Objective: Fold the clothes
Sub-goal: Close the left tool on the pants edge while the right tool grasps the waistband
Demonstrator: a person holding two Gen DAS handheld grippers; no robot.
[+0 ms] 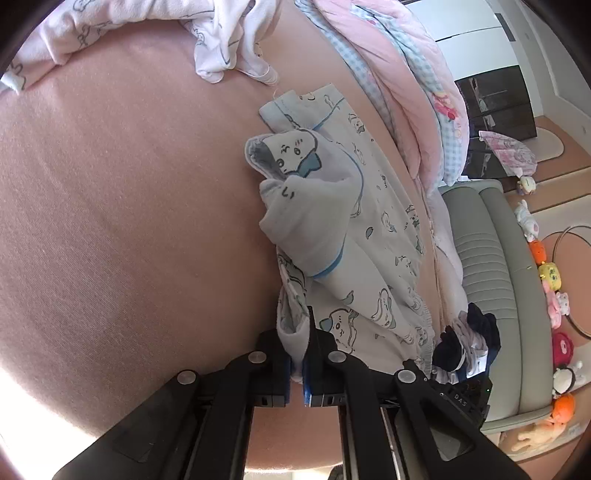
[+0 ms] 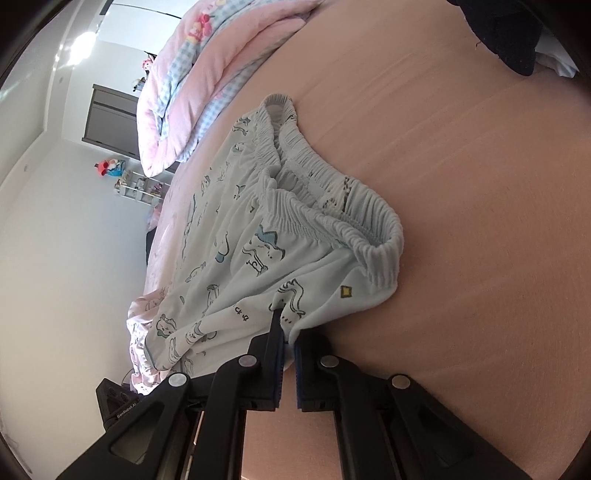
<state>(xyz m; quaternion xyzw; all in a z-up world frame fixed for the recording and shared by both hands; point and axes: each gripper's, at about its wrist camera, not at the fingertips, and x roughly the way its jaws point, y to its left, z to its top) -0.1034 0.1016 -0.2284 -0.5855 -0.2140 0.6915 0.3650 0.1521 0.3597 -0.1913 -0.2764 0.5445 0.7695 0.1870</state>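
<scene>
A pair of pale blue pyjama trousers (image 1: 373, 229) printed with cartoon animals lies crumpled on a pink bed sheet (image 1: 129, 221). My left gripper (image 1: 297, 354) is shut on a fold of the cloth near a trouser leg end. In the right wrist view the same trousers (image 2: 266, 236) show their gathered elastic waistband (image 2: 354, 218). My right gripper (image 2: 289, 339) is shut on the cloth edge just below that waistband. The right gripper's black body (image 1: 461, 398) shows at the lower right of the left wrist view.
White and pink printed clothes (image 1: 147, 33) lie along the sheet's far side. A folded pink and blue checked quilt (image 1: 413, 92) borders the trousers. A dark garment (image 1: 469, 343) lies by a grey padded bench (image 1: 487, 258) with plush toys (image 1: 554, 291) beyond.
</scene>
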